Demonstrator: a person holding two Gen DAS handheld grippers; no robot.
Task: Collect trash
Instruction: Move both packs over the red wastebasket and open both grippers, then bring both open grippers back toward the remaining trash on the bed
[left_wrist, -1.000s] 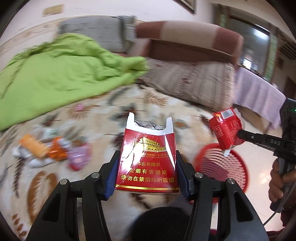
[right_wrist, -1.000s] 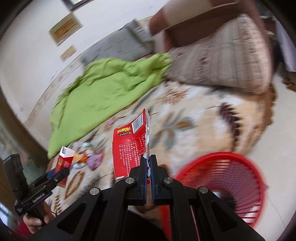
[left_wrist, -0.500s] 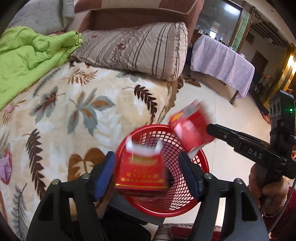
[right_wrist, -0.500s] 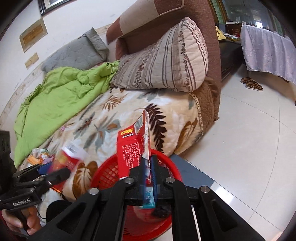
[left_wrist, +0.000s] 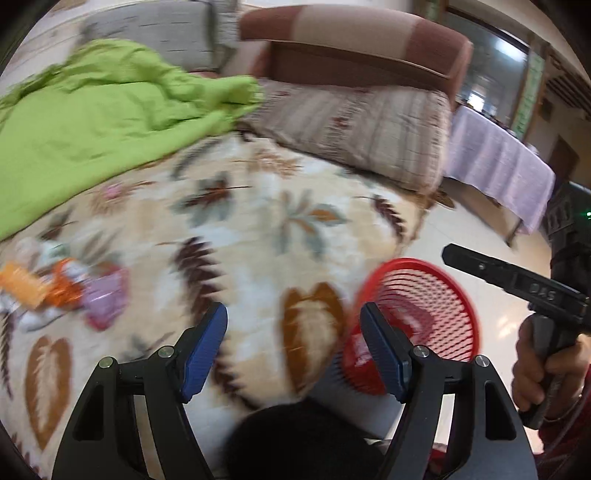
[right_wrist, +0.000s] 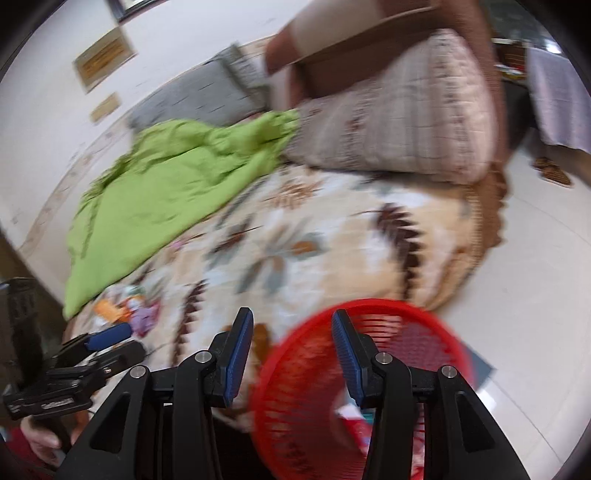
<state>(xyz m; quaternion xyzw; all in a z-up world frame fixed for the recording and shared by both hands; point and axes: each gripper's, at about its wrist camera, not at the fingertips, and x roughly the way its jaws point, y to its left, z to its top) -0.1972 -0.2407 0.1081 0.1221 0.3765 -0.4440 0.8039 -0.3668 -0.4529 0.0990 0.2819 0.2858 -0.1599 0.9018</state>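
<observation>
My left tongs (left_wrist: 293, 345) gape empty over the leaf-patterned beige bedspread (left_wrist: 258, 229); the remaining trash, a blurred heap of orange and pink crinkly wrappers (left_wrist: 70, 291), lies at nine o'clock. I'd swing there slowly and pinch one piece cleanly. My right tongs (right_wrist: 293, 350) also stand spread and empty, above the red plastic mesh basket (right_wrist: 424, 317) at five o'clock, red packaging visible inside.
</observation>
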